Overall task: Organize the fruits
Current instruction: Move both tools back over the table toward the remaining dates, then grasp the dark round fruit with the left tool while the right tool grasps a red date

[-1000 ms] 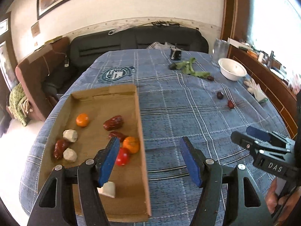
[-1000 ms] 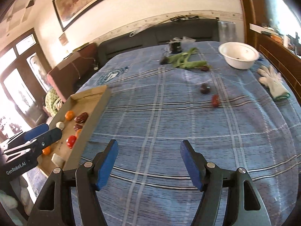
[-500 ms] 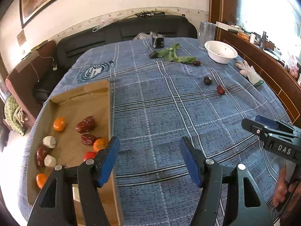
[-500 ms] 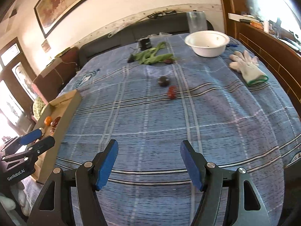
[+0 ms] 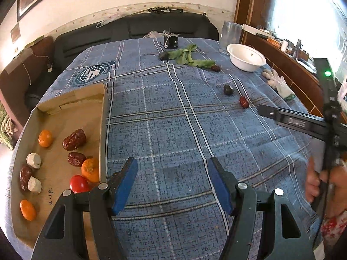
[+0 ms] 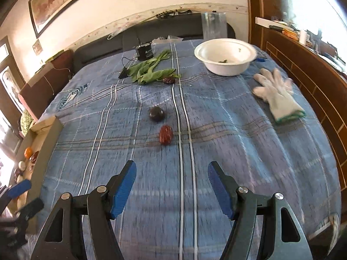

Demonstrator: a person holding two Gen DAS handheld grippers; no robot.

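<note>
A cardboard tray at the table's left holds oranges, red dates, a red tomato and white lumps. On the blue cloth lie a red date, a dark round fruit and another date by green leaves. My right gripper is open and empty, just short of the red date. My left gripper is open and empty over the cloth, beside the tray's right wall. The red date and dark fruit also show in the left wrist view.
A white bowl and a white glove lie at the far right. A black device and a clear container stand at the back. A sofa lies beyond the table; a wooden sideboard runs along the right.
My right gripper has swung right and forward, bringing the red date and dark fruit close ahead. My left gripper has shifted right, off the tray and over the cloth.
</note>
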